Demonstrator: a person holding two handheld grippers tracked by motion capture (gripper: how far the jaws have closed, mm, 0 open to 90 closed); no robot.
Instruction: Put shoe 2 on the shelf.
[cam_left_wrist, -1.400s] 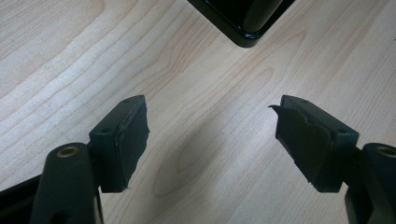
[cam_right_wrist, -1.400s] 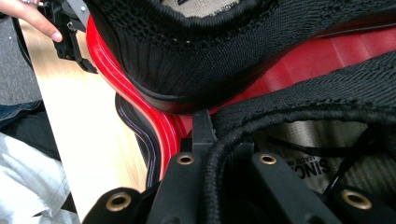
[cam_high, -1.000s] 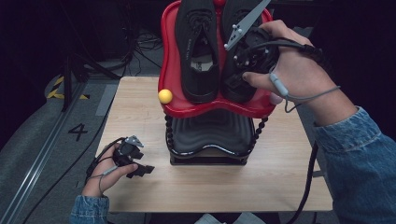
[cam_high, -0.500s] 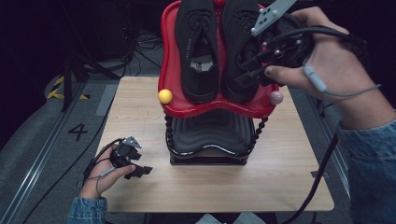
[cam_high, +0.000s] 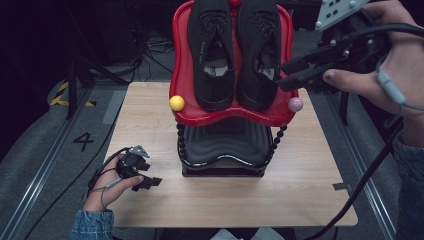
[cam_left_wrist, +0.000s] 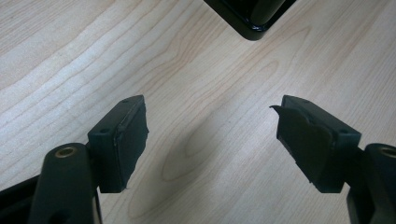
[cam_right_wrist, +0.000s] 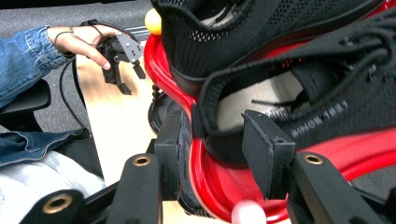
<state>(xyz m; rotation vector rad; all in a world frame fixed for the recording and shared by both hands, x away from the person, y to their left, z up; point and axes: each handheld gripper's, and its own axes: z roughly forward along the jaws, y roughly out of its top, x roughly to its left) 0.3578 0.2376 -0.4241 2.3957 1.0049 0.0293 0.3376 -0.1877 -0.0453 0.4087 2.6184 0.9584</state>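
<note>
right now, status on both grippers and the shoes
Right gripper open, just released, beside right black shoe. Both shoes on red rack. Left gripper open over table. Nothing in the way.

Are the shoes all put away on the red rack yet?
Looks nearly done: both black shoes lie side by side on the red rack. The right gripper has just been opening, its fingers off the right shoe's heel. The left gripper waits open over the table. Left: pulling away.

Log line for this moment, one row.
right gripper: open, jaws just opened, beside right shoe | left gripper: open over table | shoes on red rack
</note>
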